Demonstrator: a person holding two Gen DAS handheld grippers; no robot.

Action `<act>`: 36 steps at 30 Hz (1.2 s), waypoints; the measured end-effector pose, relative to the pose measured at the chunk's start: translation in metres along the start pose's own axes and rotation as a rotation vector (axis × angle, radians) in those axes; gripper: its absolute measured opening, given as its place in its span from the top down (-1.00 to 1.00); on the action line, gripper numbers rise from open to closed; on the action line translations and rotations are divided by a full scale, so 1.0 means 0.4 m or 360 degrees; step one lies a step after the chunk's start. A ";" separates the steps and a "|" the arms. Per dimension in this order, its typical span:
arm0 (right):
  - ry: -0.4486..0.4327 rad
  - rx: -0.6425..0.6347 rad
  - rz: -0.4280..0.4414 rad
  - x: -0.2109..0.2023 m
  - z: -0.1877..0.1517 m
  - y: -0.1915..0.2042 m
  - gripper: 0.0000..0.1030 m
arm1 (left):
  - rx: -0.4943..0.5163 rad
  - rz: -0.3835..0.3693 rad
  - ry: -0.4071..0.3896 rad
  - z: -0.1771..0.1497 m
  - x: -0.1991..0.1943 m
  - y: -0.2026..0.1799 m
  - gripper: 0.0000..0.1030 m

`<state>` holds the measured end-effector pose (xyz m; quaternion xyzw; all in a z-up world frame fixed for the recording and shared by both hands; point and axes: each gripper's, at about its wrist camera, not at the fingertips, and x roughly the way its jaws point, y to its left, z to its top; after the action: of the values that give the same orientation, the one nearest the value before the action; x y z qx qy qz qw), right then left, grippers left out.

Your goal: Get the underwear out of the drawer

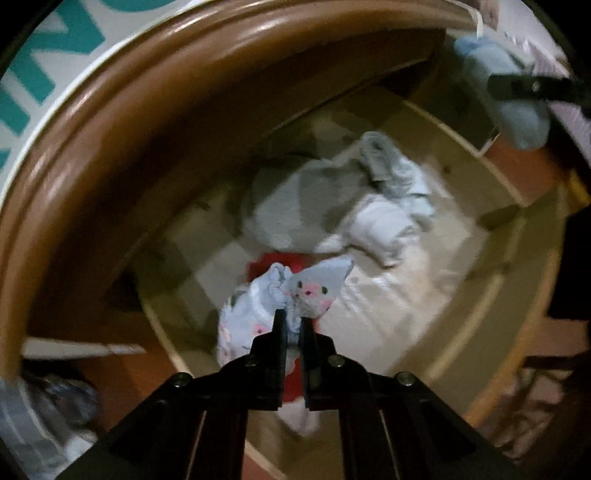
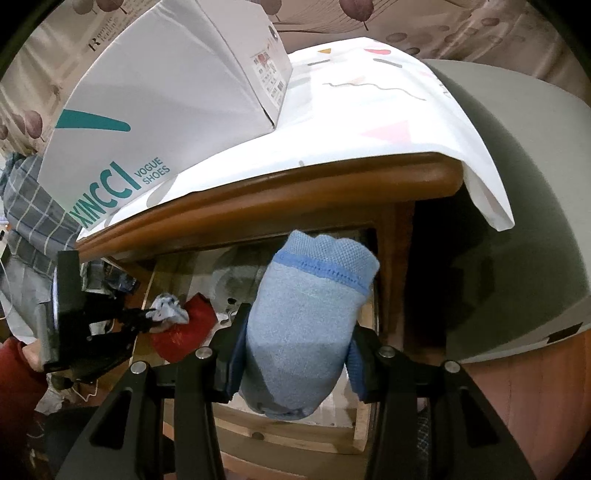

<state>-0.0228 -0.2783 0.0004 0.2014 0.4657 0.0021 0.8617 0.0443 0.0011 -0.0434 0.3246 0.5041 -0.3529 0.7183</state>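
The left gripper (image 1: 293,321) is pinched tight on a pale blue, pink-flowered cotton underwear piece (image 1: 255,306), held above the open wooden drawer (image 1: 495,295) to clear it. The right gripper (image 2: 295,325) clamps a folded light-blue knit garment (image 2: 306,325) over the same drawer. Motion blur hides what the grey and white clothes (image 1: 332,206) inside are.

a big white shoe box (image 2: 159,110) with green letters sits on a white cloth (image 2: 369,122) with little coloured shapes. the cloth covers a brown wooden table top (image 2: 295,184) and hangs over one corner. behind it is a curtain (image 2: 424,29) with round leaf shapes. a grey checked cloth (image 2: 33,214) lies at the left (bunched up). a grey rounded thing (image 2: 517,221) stands at the right.
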 end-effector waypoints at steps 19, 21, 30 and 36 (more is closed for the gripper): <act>0.0040 -0.0051 0.0001 0.013 -0.008 0.021 0.15 | -0.0269 0.0001 0.0059 0.023 0.083 0.057 0.53; 0.0044 -0.0060 0.0002 0.015 -0.008 0.026 0.15 | -0.0274 -0.0003 0.0037 0.022 0.077 0.060 0.30; 0.0055 -0.0083 -0.0012 0.017 -0.012 0.034 0.15 | -0.0225 0.0110 0.0012 0.011 0.063 0.060 -0.05; 0.0070 -0.0086 -0.0004 0.022 -0.012 0.036 0.15 | -0.0221 0.0119 0.0052 0.008 0.102 0.073 -0.07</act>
<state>-0.0191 -0.2617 -0.0040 0.1774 0.4845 0.0180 0.8564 0.0802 0.0070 -0.0781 0.2982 0.5266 -0.2847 0.7434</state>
